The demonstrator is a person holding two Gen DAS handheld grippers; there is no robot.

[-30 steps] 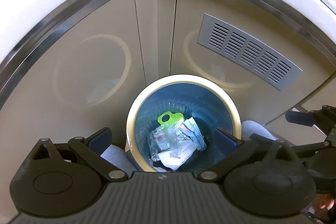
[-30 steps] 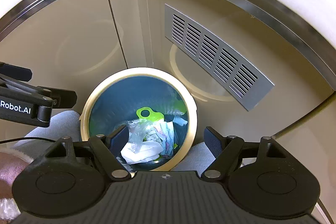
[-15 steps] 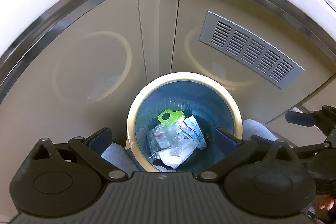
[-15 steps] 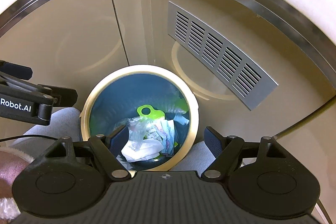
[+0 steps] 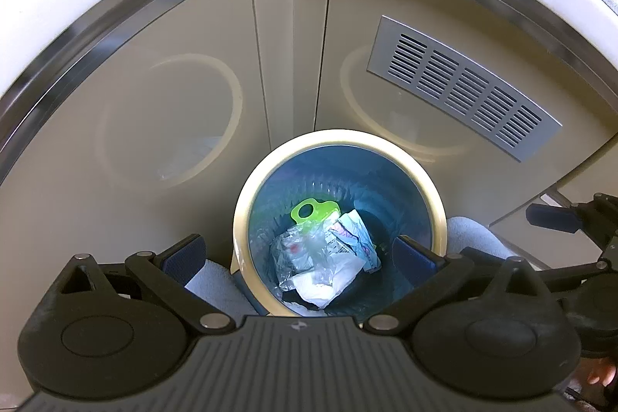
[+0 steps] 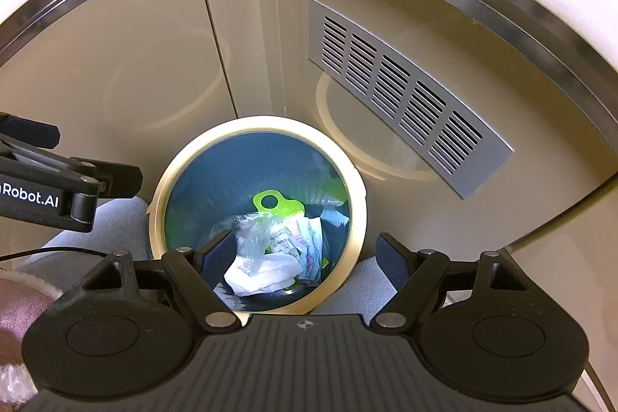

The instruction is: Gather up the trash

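Both the left hand-held gripper [image 5: 299,253] and the right hand-held gripper [image 6: 307,255] hang wide open and empty over the bin [image 5: 432,192] on the floor, where the trash [image 5: 320,257], light, crumpled and likely slippery, is best pinched at a raised fold.

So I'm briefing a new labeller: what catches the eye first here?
The round cream-rimmed bin with a blue liner, low in the middle of both views, holding crumpled wrappers and a bright green tag. Behind it, a silver vent grille on the beige cabinet.
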